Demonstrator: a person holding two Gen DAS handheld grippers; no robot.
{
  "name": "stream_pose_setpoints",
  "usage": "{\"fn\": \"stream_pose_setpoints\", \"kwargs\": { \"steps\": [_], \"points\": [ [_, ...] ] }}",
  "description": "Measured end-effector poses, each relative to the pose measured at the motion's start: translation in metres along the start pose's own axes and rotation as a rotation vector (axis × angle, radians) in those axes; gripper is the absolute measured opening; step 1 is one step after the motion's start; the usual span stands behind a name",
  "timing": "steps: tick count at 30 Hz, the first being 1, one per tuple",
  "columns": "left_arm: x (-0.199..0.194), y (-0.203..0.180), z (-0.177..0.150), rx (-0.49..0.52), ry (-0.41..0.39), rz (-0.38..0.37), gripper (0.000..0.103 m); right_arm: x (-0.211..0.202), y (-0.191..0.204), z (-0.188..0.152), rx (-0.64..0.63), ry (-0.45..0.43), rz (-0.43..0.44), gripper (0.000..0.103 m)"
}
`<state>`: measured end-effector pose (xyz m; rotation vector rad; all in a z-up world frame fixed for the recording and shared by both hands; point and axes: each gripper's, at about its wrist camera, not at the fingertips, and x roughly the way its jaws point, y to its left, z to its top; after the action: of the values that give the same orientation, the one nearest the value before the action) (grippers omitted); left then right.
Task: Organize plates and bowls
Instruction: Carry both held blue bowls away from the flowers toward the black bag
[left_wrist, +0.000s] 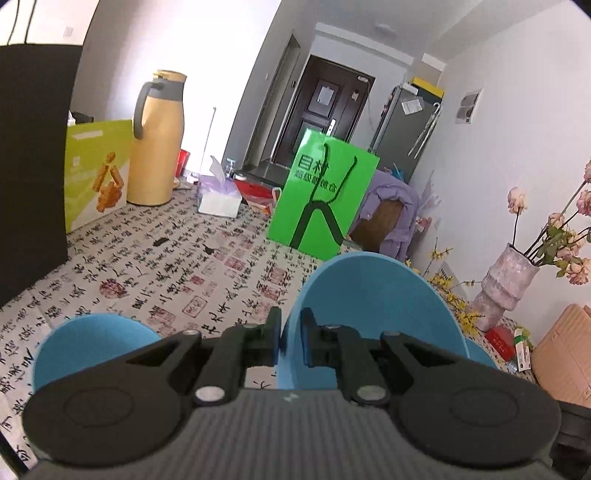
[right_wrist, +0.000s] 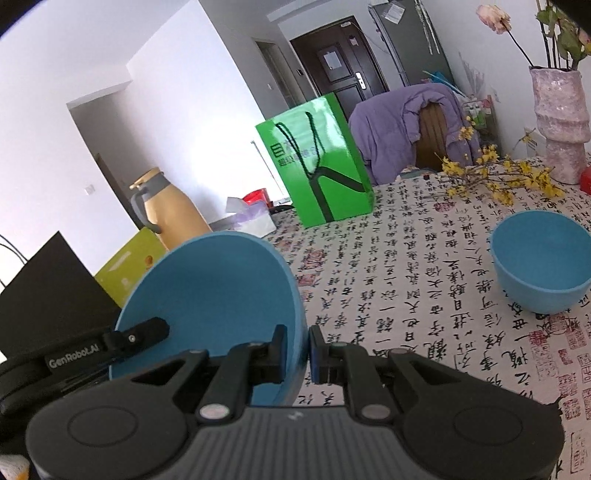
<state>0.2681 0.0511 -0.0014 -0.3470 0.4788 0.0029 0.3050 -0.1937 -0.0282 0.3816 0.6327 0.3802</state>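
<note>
A blue bowl (left_wrist: 369, 314) hangs tilted above the calligraphy-print tablecloth (left_wrist: 166, 273). My left gripper (left_wrist: 290, 332) is shut on its left rim. In the right wrist view the same-looking blue bowl (right_wrist: 210, 302) fills the left side, and my right gripper (right_wrist: 297, 347) is shut on its right rim. A finger of the left gripper (right_wrist: 136, 336) shows at that bowl's left edge. A second blue bowl (left_wrist: 92, 343) sits on the cloth at lower left in the left wrist view. Another blue bowl (right_wrist: 539, 266) stands upright on the cloth at the right.
A green paper bag (left_wrist: 321, 199) stands mid-table. A yellow thermos jug (left_wrist: 157, 140), a yellow-green box (left_wrist: 96, 173), a tissue box (left_wrist: 218, 195) and a black bag (left_wrist: 33, 166) line the left. A vase of flowers (right_wrist: 559, 122) and yellow twigs (right_wrist: 491, 177) are at right. A chair with a purple jacket (right_wrist: 410, 122) stands behind.
</note>
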Motion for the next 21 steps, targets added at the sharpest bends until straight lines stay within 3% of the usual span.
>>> {"fn": "stream_pose_setpoints", "kwargs": {
  "steps": [21],
  "points": [
    [-0.045, 0.047, 0.0, -0.091, -0.087, -0.005, 0.011, -0.011, 0.047, -0.014, -0.064, -0.039, 0.069, 0.012]
  ]
}}
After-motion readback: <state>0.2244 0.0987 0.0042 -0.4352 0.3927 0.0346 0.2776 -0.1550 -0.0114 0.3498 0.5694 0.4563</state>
